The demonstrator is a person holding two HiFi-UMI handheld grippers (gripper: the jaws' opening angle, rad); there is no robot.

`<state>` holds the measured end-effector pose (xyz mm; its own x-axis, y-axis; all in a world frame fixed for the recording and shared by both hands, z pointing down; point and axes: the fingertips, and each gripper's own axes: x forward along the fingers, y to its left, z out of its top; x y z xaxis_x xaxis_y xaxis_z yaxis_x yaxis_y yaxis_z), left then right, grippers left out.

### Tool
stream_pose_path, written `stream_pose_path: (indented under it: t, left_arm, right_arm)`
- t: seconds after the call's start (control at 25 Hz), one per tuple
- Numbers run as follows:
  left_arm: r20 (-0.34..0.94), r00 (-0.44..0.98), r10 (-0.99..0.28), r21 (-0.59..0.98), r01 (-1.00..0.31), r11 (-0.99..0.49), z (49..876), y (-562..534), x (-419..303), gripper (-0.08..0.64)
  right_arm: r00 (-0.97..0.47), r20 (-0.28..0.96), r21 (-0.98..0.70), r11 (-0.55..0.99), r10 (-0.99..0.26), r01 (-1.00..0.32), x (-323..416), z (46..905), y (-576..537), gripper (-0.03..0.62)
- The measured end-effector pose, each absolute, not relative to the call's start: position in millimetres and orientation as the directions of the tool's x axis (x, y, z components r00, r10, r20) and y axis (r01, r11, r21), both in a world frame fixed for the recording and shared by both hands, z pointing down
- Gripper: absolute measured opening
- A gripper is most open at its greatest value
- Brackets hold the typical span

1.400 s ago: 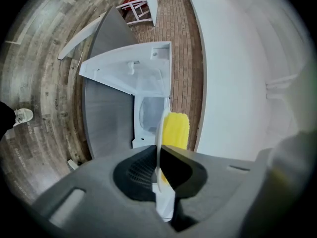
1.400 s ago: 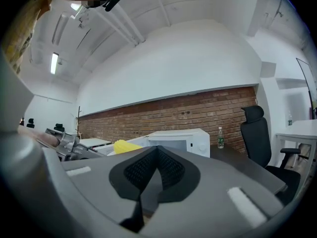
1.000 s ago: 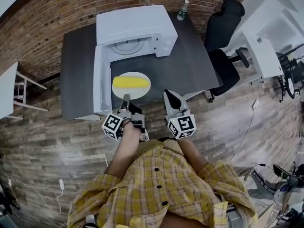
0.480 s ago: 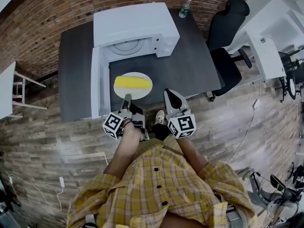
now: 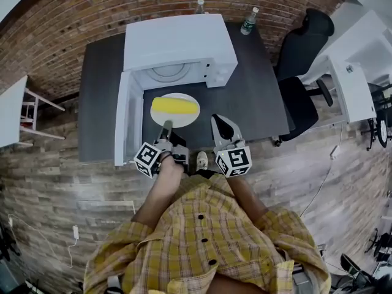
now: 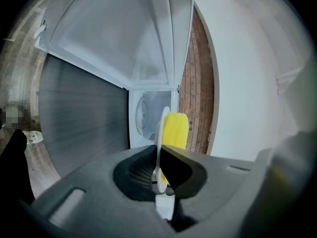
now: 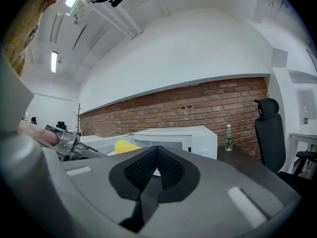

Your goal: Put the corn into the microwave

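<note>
My left gripper [image 5: 166, 126] points level at the microwave [image 5: 177, 41], fingers [image 6: 181, 168] clenched on the plate [image 5: 185, 120] of corn [image 5: 175, 106] — right gripper [image 5: 220, 125] clenched, empty.

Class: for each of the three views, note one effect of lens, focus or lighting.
Head view: fisheye bows the brick wall; light is even. Left gripper view: black corners, blurred foreground close up, the corn on its plate sharper. Right gripper view: ceiling lights glare at upper left; the microwave reads clearly.
</note>
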<state>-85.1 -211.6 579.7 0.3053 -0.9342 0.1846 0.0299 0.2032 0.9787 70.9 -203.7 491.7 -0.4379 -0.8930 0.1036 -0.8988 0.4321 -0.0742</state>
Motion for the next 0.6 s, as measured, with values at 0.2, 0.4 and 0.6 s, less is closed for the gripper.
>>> stream_pose_path:
  t: [0.2, 0.4, 0.6]
  left_arm:
    - [0.195, 0.291, -0.937, 0.977, 0.022, 0.211, 583.8, -231.3, -78.7, 0.020]
    - [0.200, 0.276, -0.940, 0.977, 0.017, 0.212, 588.0, -249.2, -75.8, 0.021]
    - [0.212, 0.260, -0.942, 0.973, 0.032, 0.228, 595.0, -265.2, -74.6, 0.021]
  right_arm:
    - [-0.470, 0.107, -0.084, 0.463, -0.876, -0.883, 71.1, 496.3, -229.6, 0.000]
    - [-0.507, 0.119, -0.094, 0.498, -0.854, -0.862, 66.7, 503.5, -249.0, 0.002]
    - [-0.537, 0.124, -0.106, 0.527, -0.834, -0.843, 64.8, 508.6, -265.5, 0.003]
